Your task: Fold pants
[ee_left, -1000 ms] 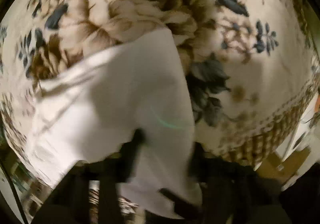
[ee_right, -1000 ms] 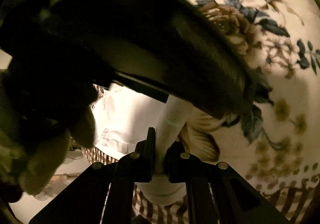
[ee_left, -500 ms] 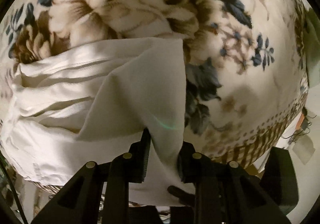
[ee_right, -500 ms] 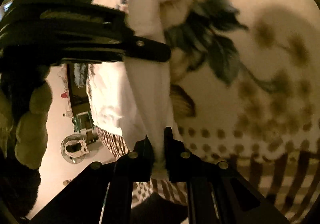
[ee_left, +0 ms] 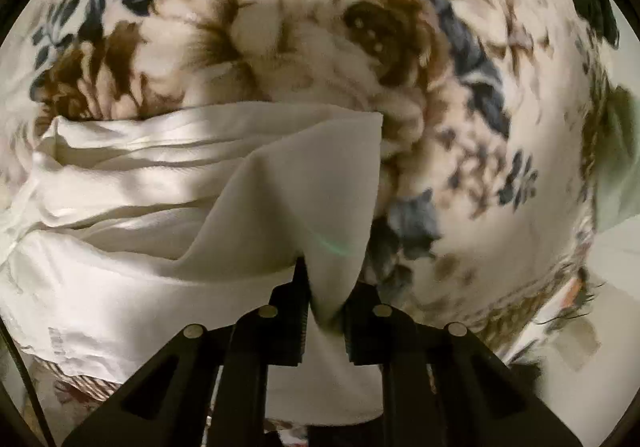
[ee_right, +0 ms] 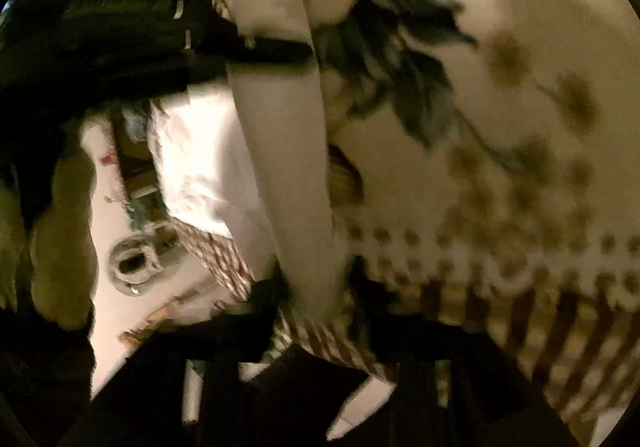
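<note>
A floral blanket (ee_left: 460, 187) with a striped border covers the bed. On it lie the white pants (ee_left: 132, 207), rumpled, one layer lifted. The left claw (ee_left: 326, 311) is pinched tight on that lifted fold. The right claw (ee_right: 320, 299) has just been opening; a strip of pants hangs between its parted jaws.

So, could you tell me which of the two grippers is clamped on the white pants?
The left gripper: it pinches a raised fold of the white fabric pants. The right gripper has just been opening, its fingers spread around the cloth.
</note>
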`<state>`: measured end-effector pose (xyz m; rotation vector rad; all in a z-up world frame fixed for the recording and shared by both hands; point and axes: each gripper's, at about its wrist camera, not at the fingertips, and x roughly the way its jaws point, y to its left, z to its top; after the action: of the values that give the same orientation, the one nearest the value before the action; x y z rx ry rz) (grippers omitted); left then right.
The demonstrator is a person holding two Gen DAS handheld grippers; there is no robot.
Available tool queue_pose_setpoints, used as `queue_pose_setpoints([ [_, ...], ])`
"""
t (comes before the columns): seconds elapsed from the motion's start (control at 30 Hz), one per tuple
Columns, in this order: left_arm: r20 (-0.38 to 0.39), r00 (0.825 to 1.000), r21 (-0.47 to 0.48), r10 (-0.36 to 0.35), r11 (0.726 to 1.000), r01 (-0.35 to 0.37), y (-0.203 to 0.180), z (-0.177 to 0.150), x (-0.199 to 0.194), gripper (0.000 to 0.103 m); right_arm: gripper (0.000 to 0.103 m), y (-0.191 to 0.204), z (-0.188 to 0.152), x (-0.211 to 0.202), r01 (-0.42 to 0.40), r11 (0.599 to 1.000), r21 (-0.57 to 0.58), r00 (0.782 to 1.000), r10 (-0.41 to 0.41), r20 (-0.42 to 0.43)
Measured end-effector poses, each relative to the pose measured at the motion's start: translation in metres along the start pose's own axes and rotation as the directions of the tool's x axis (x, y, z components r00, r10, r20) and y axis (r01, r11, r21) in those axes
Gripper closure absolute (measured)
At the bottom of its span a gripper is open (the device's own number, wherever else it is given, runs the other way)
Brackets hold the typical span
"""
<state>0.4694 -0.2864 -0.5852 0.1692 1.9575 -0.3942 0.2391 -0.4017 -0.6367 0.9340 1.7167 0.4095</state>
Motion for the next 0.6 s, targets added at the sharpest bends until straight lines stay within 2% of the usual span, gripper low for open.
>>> queue_pose_setpoints([
  [0.07,-0.007,1.000,0.011,-0.002,1.000,0.002,0.001,0.003,-0.001,0.091,0.055,-0.008,-0.016,0.006,0.028,0.999,0.033,1.000,-0.027,-0.008],
  [0.13,-0.004,1.000,0.029,0.007,1.000,-0.007,0.001,0.003,-0.004,0.091,0.055,-0.018,-0.018,-0.004,-0.001,0.996,0.089,0.998,-0.004,0.060],
  [0.17,-0.003,1.000,0.031,0.008,0.999,-0.008,-0.003,0.001,-0.002,0.091,0.055,-0.024,-0.016,-0.017,-0.049,0.992,0.115,0.991,0.033,0.133],
  [0.23,0.002,1.000,0.016,0.005,1.000,-0.005,-0.009,-0.004,-0.004,0.091,0.050,-0.030,-0.011,-0.034,-0.126,0.985,0.118,0.974,0.101,0.202],
  [0.27,0.001,1.000,0.010,0.002,1.000,-0.002,-0.010,-0.006,-0.003,0.091,0.044,-0.029,-0.005,-0.039,-0.153,0.981,0.118,0.967,0.124,0.224],
  [0.37,0.001,1.000,-0.005,0.000,1.000,0.000,-0.017,-0.007,0.001,0.091,0.043,-0.023,0.016,-0.044,-0.114,0.988,0.103,0.965,0.085,0.246],
  [0.4,0.003,1.000,-0.010,-0.001,1.000,0.001,-0.017,-0.004,-0.002,0.091,0.043,-0.022,0.024,-0.040,-0.100,0.990,0.102,0.971,0.075,0.228],
  [0.43,0.006,1.000,-0.016,-0.004,1.000,0.005,-0.011,0.002,-0.007,0.091,0.043,-0.019,0.031,-0.028,-0.071,0.993,0.096,0.983,0.053,0.175],
  [0.47,0.004,1.000,-0.028,-0.015,0.999,0.016,-0.010,0.003,-0.005,0.091,0.043,-0.014,0.037,-0.006,-0.008,0.998,0.068,0.997,0.003,0.076],
  [0.53,0.008,0.999,-0.040,-0.032,0.999,0.032,-0.005,0.006,0.001,0.091,0.044,-0.013,0.030,0.022,0.071,0.997,0.032,0.997,-0.070,-0.019],
  [0.57,0.013,0.999,-0.039,-0.034,0.999,0.035,-0.002,0.007,0.003,0.091,0.045,-0.016,0.023,0.031,0.083,0.996,0.027,0.995,-0.081,-0.055],
  [0.6,0.016,0.999,-0.035,-0.037,0.999,0.038,-0.002,0.006,0.008,0.089,0.064,-0.022,0.014,0.042,0.106,0.994,0.026,0.991,-0.103,-0.087],
])
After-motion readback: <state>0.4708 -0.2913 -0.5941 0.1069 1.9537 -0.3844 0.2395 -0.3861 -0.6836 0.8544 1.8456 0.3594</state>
